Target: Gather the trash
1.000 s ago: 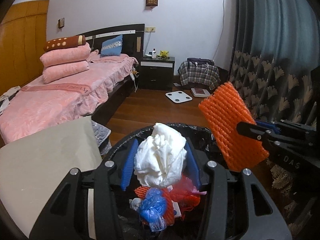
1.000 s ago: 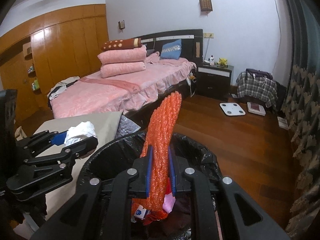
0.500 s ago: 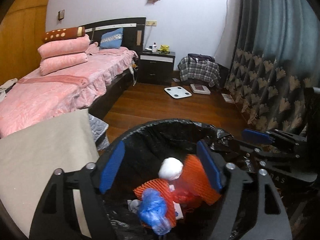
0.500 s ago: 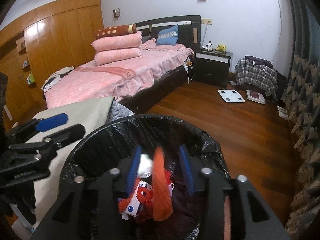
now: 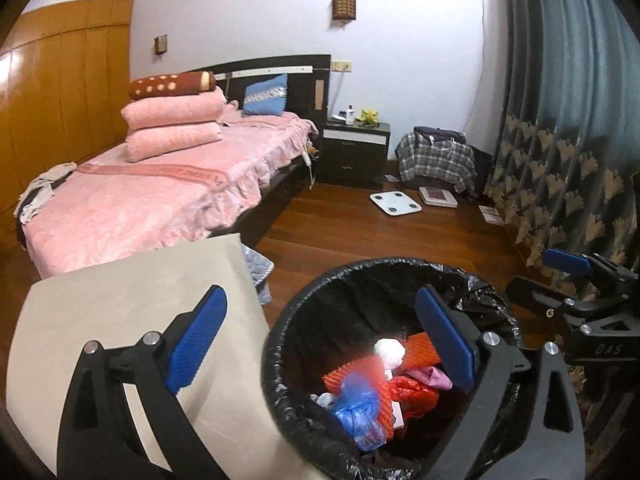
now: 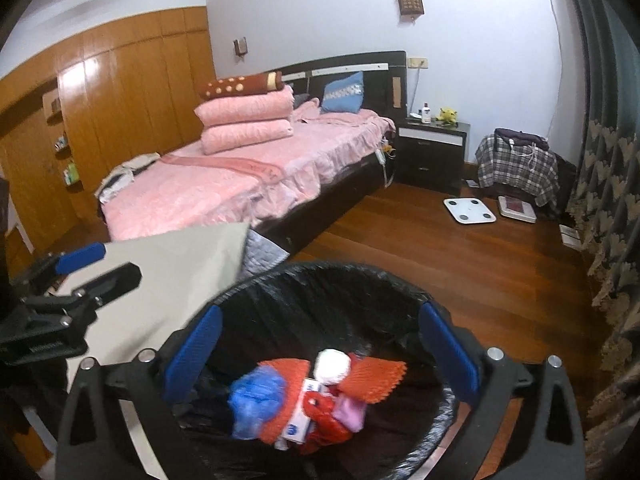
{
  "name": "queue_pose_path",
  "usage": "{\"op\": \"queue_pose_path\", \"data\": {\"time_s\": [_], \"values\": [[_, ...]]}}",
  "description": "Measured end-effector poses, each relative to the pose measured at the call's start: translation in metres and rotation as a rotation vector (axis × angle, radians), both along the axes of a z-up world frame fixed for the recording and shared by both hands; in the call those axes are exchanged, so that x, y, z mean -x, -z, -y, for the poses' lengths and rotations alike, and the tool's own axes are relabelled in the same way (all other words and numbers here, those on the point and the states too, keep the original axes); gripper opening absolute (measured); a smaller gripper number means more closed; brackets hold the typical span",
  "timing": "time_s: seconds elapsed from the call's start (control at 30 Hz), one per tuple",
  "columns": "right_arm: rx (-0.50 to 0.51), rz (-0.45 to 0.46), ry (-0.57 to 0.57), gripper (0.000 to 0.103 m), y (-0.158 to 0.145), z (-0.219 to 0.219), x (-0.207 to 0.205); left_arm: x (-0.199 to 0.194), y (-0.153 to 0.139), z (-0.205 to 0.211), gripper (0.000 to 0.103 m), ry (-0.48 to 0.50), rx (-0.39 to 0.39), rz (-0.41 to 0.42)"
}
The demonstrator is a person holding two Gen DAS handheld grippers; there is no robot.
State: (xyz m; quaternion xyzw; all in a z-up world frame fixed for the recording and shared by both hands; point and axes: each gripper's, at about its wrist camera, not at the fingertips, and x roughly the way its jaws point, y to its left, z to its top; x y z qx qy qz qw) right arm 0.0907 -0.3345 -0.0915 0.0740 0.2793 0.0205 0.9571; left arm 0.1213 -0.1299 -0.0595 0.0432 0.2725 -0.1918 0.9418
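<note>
A bin lined with a black bag (image 5: 360, 276) (image 6: 320, 276) stands on the wooden floor. In it lie a white paper wad (image 5: 389, 351) (image 6: 332, 364), orange foam netting (image 5: 420, 350) (image 6: 372, 376), a blue plastic bag (image 5: 358, 408) (image 6: 256, 394) and red and pink wrappers. My left gripper (image 5: 320, 340) is open and empty, over the bin's left rim and the table edge. My right gripper (image 6: 320, 348) is open and empty, above the bin. Each gripper shows in the other's view, the right one (image 5: 560, 280) and the left one (image 6: 80, 268).
A beige table top (image 5: 140, 304) (image 6: 160, 272) is left of the bin. A pink bed (image 5: 160, 192) lies behind it. A nightstand (image 5: 356, 152), a white scale (image 5: 395, 202) and a patterned curtain (image 5: 560, 160) are farther back and right.
Both grippers opened. The white wad dropped from the left gripper and the orange netting from the right into the bin. Both grippers then rose and the left one shifted left.
</note>
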Motion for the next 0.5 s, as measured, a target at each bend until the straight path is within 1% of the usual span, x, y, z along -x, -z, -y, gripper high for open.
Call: {"op": "queue_pose_path", "data": {"time_s": [0.2, 0.3, 0.5], "values": [[0.0, 0.031, -0.025, 0.097, -0.023, -0.013, 0.013, 0.024, -0.026, -0.013, 0.094, -0.029, 0.016, 0.046], [-0.008, 0.043, -0.033, 0.097, -0.034, -0.018, 0.02, 0.034, -0.035, -0.021, 0.094, -0.044, 0.029, 0.068], [0.0, 0.074, -0.049, 0.097, -0.052, -0.031, 0.033, 0.056, -0.048, -0.027, 0.094, -0.06, 0.029, 0.098]]}}
